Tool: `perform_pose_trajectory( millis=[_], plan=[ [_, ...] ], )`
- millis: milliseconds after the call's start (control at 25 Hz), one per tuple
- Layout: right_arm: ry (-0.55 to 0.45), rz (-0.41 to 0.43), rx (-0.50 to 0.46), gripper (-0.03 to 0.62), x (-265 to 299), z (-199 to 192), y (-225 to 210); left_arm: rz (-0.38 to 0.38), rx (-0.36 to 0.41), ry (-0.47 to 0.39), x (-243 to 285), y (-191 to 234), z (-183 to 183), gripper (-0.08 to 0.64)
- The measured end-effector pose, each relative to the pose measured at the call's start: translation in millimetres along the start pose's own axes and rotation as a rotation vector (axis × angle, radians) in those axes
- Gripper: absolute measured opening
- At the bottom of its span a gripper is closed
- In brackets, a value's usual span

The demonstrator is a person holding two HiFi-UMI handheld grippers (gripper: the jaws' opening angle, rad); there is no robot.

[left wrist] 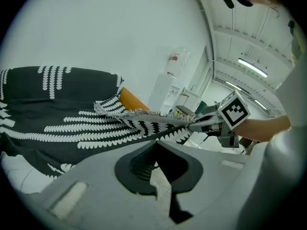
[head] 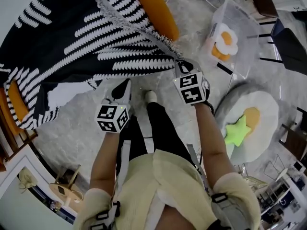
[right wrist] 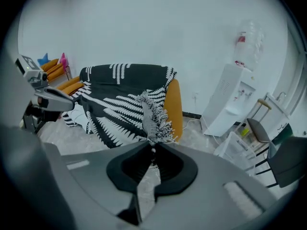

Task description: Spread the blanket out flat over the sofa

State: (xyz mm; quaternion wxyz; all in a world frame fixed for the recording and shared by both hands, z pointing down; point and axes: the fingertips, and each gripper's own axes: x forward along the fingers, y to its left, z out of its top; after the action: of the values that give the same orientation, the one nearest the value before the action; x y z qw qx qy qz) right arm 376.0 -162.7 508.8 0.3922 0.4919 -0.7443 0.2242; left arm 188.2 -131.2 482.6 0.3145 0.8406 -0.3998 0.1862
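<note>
The blanket (head: 72,37) is black with rows of white fern-like leaves and a grey-white fringe. The sofa (head: 156,8) is orange. The floor (head: 72,133) is pale grey, marbled. The star cushion (head: 236,132) is light green.

**Woven cloth, matt plastic, veined stone**

The blanket (head: 72,37) is soft woven cloth, matt black with a white leaf print. Its edge is a rough grey fringe (head: 139,27). The sofa (head: 157,8) under it shows smooth orange upholstery. The floor (head: 76,128) looks like pale, veined, polished stone. The left tool (head: 124,84) and the right tool (head: 179,63) have matt grey plastic shells with dark ribbed inner faces.
</note>
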Motion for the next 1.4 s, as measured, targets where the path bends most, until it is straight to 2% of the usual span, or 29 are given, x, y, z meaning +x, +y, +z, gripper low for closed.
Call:
perform_pose_trajectory(
  millis=[320,600,840,1160,1400],
  plan=[
    [-0.004,-0.074,-0.04,0.02,-7.5,6.9,-30.8,-0.003,0.005,0.007,1.7,-6.4,1.5,0.005],
    [-0.001,-0.114,-0.019,0.017,-11.8,5.3,-51.7,-0.002,0.0,0.006,5.1,-9.2,2.6,0.005],
    [0.013,-0.089,-0.035,0.015,-6.0,-0.4,-41.7,-0.005,-0.006,0.015,8.5,-9.4,-1.7,0.005],
    [0.068,0.002,-0.038,0.015,11.3,-26.5,-6.9,0.004,-0.014,0.028,10.6,-7.9,-9.3,0.005],
    [0.086,0.025,-0.028,0.015,19.8,-35.1,2.7,0.017,-0.018,0.034,10.7,-3.2,-13.3,0.004]
  ],
)
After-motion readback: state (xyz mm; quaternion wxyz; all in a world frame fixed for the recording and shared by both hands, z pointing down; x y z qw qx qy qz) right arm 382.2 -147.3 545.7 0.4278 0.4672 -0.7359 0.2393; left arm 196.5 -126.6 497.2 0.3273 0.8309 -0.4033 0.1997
